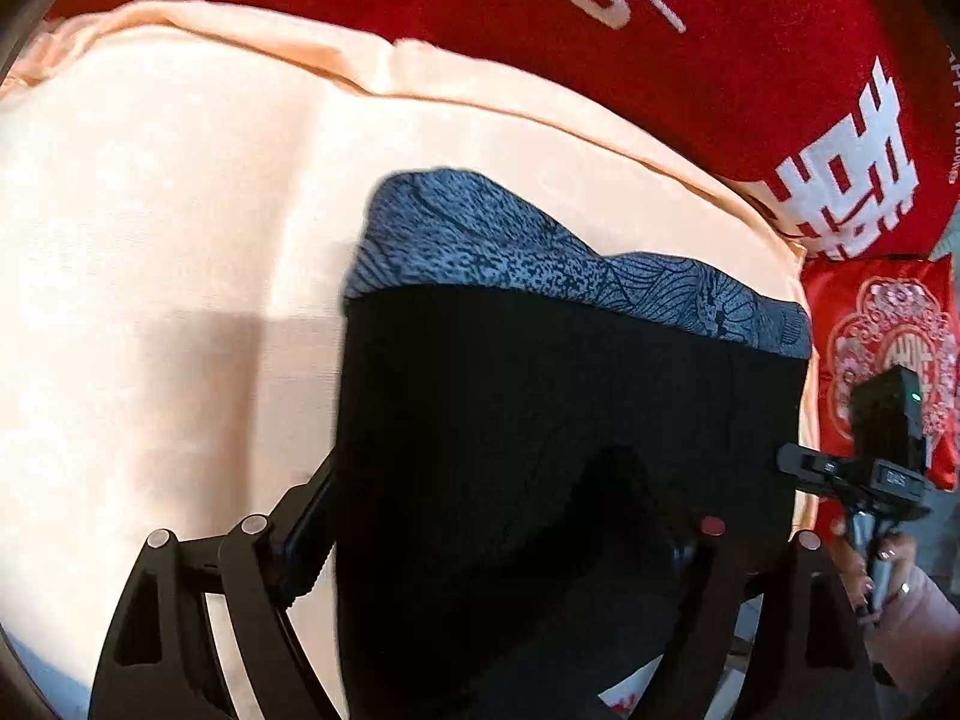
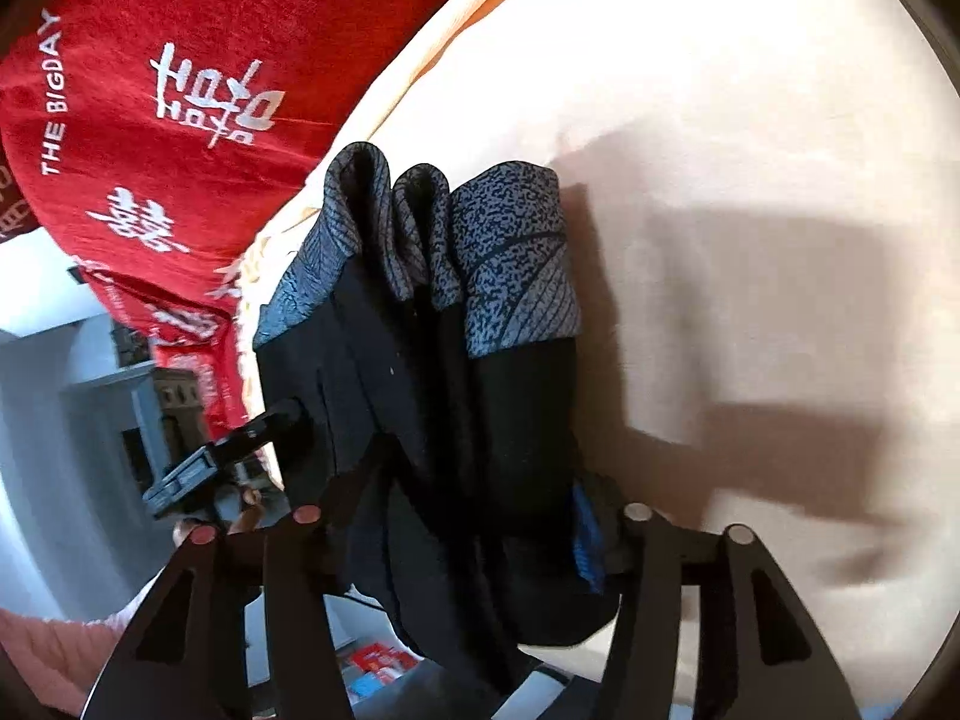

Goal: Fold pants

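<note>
left gripper (image 1: pixel 486 546): jaws spread wide on either side of the pants (image 1: pixel 540 420), pads don't look like they're pinching anything, so basically let go

right gripper (image 2: pixel 468 540): same deal, jaws apart with the bunched cloth sitting between them, not clamped as far as I can tell

pants: black with a grey patterned band (image 2: pixel 510 264), lying in a folded stack on the peach sheet (image 1: pixel 180 240) of the bed, several layers visible from the right wrist view

handling: soft and floppy, light, thin stretchy-looking fabric that'll slump and slide apart if you only catch the top layer

where to grab: I'd go for the folded edge, both outer corners, pinching through all layers at once

around it: red blanket (image 1: pixel 690 30) with white characters just past the sheet, small red pouch (image 1: pixel 876 324) off to the side
</note>
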Demonstrator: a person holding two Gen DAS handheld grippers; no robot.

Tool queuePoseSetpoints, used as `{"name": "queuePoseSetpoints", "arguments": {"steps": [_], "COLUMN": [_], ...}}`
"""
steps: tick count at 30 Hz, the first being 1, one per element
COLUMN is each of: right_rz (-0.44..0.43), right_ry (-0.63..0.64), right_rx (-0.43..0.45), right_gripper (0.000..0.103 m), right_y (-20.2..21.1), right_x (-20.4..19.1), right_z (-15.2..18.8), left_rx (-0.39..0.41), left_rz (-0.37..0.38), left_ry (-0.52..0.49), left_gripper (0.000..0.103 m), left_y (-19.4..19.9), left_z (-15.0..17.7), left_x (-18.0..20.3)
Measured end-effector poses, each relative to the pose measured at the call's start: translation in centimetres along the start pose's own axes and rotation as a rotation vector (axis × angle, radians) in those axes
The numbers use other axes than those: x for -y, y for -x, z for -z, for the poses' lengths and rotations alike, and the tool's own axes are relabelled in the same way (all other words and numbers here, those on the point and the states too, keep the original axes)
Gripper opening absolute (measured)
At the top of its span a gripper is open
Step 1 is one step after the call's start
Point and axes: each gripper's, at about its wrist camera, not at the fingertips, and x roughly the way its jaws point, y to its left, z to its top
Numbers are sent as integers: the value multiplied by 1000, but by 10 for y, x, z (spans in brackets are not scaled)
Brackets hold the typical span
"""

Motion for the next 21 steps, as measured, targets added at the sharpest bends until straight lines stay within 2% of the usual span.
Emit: {"name": "queuePoseSetpoints", "arguments": {"steps": [4,9,16,21], "right_rz": [72,156,349,418], "right_ry": [-9,-28,-68,-78], "right_rx": [63,119,162,158], "right_gripper": [73,80,80,81], "right_y": [17,33,49,56], "right_x": [-3,-3,6,3], "right_z": [13,26,43,47], "left_rx": [40,26,16,38], "left_rz": [-65,-105,-174,-234], "left_ry": [24,45,98,118], "left_gripper": [85,85,85,85], "left_y": [15,21,28,40], "left_z": [4,12,23,29], "left_x": [-6,-12,-20,-7]}}
